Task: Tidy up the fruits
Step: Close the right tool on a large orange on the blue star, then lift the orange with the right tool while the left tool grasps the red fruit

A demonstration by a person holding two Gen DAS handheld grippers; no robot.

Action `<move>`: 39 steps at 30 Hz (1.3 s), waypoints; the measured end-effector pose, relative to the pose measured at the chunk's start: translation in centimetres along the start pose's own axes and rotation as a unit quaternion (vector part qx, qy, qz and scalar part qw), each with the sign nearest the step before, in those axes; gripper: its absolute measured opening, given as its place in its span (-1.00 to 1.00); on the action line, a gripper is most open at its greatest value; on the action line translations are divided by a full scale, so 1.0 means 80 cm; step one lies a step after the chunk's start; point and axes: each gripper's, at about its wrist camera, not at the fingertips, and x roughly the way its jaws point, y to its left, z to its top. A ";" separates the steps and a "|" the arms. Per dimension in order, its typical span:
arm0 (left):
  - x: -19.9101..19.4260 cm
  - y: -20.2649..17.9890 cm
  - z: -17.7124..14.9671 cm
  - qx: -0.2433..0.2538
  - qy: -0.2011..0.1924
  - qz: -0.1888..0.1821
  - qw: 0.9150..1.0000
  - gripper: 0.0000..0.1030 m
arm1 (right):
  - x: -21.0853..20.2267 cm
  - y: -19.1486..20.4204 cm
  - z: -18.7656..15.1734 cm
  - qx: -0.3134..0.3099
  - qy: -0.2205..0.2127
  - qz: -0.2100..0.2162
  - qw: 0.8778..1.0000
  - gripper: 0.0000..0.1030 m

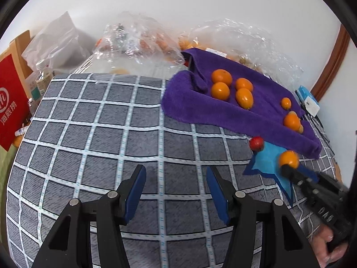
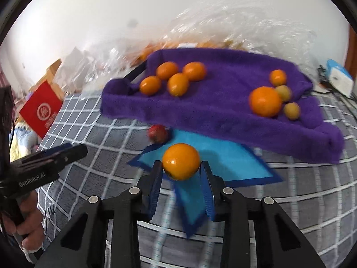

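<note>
Right gripper [image 2: 181, 169] jaws clamp an orange [image 2: 181, 161] above the blue mat [image 2: 234, 163], purple towel [image 2: 223, 102] just beyond; left gripper [image 1: 176, 192] jaws released, empty.

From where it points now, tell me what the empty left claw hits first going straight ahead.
Probably the grey checked cloth; the open left claw has nothing between it, and the purple towel lies off right.

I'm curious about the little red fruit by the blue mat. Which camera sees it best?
The left wrist view: the red fruit is sharp there, at the blue mat's far corner. The right wrist view shows it larger but motion-blurred, beyond the held orange.
</note>
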 end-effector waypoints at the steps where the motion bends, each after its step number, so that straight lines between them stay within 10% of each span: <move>1: 0.001 -0.004 -0.001 0.005 -0.001 0.002 1.000 0.05 | -0.006 -0.006 0.000 0.001 -0.005 -0.007 1.000 -0.34; 10: 0.011 -0.027 -0.016 0.028 -0.008 0.027 0.999 0.04 | -0.028 -0.081 -0.015 0.005 -0.004 -0.083 0.997 -0.34; 39: 0.005 -0.104 0.004 0.079 -0.021 -0.025 0.996 0.09 | -0.028 -0.134 -0.029 0.063 -0.022 -0.078 0.995 -0.34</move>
